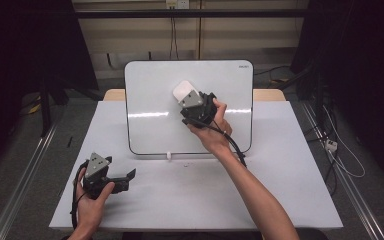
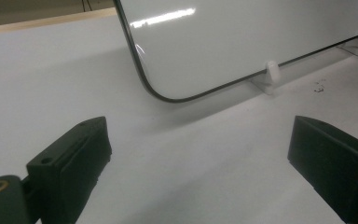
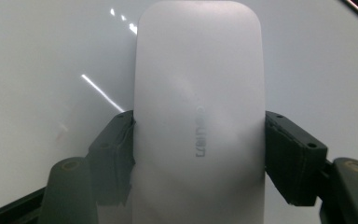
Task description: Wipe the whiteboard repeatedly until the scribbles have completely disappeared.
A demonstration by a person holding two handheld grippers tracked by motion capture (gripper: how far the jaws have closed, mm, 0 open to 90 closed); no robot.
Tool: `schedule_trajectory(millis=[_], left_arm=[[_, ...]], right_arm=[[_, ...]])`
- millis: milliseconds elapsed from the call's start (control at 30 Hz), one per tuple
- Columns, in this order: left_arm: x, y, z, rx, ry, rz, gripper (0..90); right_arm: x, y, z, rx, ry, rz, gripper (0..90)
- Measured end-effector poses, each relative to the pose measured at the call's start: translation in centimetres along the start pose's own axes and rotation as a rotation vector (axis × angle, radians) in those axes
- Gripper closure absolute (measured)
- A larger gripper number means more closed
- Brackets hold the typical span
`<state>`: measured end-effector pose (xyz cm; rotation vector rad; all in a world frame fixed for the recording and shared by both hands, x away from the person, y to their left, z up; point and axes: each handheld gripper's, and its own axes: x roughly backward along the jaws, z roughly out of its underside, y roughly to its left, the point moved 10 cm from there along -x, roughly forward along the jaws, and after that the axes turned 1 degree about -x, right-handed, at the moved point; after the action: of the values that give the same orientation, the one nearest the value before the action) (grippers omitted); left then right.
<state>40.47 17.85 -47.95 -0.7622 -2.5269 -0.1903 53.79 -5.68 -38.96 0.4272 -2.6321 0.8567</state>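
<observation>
A whiteboard (image 1: 155, 100) stands upright on small white feet at the back of the table (image 1: 280, 190). My right gripper (image 1: 187, 95) is shut on a white eraser (image 1: 184, 90) and holds it against the board's face, right of centre. In the right gripper view the eraser (image 3: 198, 116) fills the middle, a black jaw pressing each long side, with the board (image 3: 51, 56) behind it. My left gripper (image 1: 125, 176) rests low on the table at the front left, open and holding nothing. In the left gripper view its jaws stand wide apart, facing the board's lower corner (image 2: 168, 93) and a white foot (image 2: 270, 74).
A black cable (image 1: 232, 145) trails from the right gripper down over the forearm. Small dark specks (image 2: 319, 86) lie on the table near the board's foot. Dark floor and metal rails flank the table on both sides.
</observation>
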Motion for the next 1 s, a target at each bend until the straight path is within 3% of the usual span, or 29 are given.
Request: schedule_trajectory(millis=[200,333,400,467,767,1000], left_arm=[[-0.1,0.0,0.1,-0.001,0.005,-0.002,5.5],[-0.3,-0.3,0.0,-0.01,0.006,0.004,5.5],[-0.3,-0.4,0.0,-0.012,0.007,0.005,5.5],[-0.4,-0.3,0.1,-0.013,0.013,0.003,5.5],[-0.4,-0.3,0.1,-0.012,0.015,0.005,5.9],[-0.5,-0.3,0.1,-0.011,0.014,0.006,5.9]], right_arm=[[0.5,3.5,1.4,0.082,-0.006,-0.053,31.5],[0.6,4.5,1.7,0.085,-0.008,-0.057,31.5],[0.8,5.6,2.2,0.121,0.0,-0.073,31.5],[0.8,6.2,2.2,0.118,-0.004,-0.081,31.5],[1.0,9.9,2.4,0.191,-0.008,-0.118,31.5],[0.9,10.4,2.3,0.198,-0.006,-0.121,31.5]])
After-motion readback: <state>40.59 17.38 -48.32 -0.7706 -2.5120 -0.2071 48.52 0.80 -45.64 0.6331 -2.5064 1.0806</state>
